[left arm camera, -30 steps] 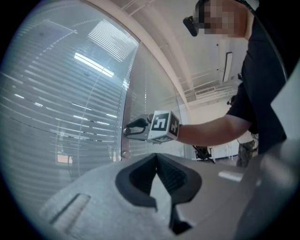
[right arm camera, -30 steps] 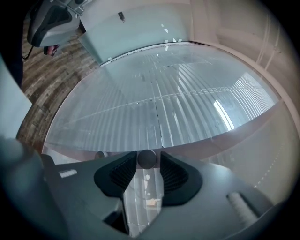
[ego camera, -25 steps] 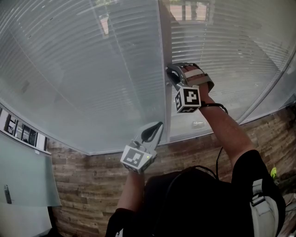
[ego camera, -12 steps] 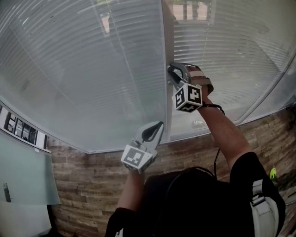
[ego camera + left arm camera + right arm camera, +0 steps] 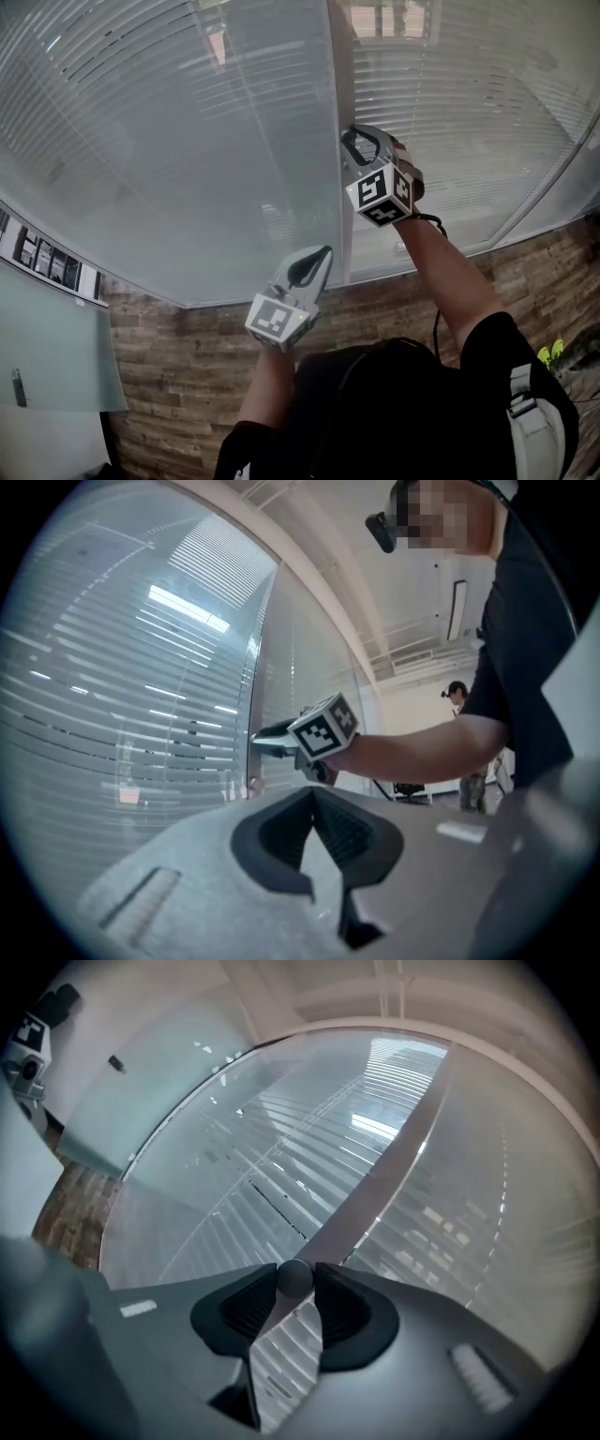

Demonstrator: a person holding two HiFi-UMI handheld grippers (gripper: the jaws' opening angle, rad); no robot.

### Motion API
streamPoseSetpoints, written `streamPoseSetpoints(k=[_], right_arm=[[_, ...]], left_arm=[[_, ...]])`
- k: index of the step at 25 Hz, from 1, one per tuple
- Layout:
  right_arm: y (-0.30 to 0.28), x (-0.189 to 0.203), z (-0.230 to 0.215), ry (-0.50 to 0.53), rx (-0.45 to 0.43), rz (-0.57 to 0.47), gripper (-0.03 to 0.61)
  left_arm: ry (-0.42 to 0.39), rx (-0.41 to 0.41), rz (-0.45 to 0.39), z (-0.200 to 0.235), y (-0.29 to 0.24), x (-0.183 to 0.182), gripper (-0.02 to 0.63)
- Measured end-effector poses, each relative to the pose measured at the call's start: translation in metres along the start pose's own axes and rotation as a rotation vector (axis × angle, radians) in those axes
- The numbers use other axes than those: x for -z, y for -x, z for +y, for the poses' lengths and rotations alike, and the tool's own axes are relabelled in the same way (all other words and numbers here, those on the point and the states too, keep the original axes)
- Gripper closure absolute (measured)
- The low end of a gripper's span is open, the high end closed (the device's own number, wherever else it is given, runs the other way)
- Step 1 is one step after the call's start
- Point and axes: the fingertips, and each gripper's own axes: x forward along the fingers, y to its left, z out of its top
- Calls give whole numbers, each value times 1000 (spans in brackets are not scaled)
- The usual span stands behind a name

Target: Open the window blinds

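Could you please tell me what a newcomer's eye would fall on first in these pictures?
The pale horizontal window blinds behind glass fill the upper head view. On the grey vertical frame post between the two panes, the right gripper is clamped on a small dark round knob. The left gripper sits lower beside that post, shut and empty, above the brown brick-pattern wall.
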Motion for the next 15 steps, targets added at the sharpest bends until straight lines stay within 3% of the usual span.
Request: streamPoseSetpoints(k=[5,15], right_arm=[[-1,2,-3,-135,21,-21,446],[-7,14,-7,-539,37,-49,446]], left_arm=[[-5,-9,3,2,3,-2,610],[-9,-11,17,1,7,-4,609]])
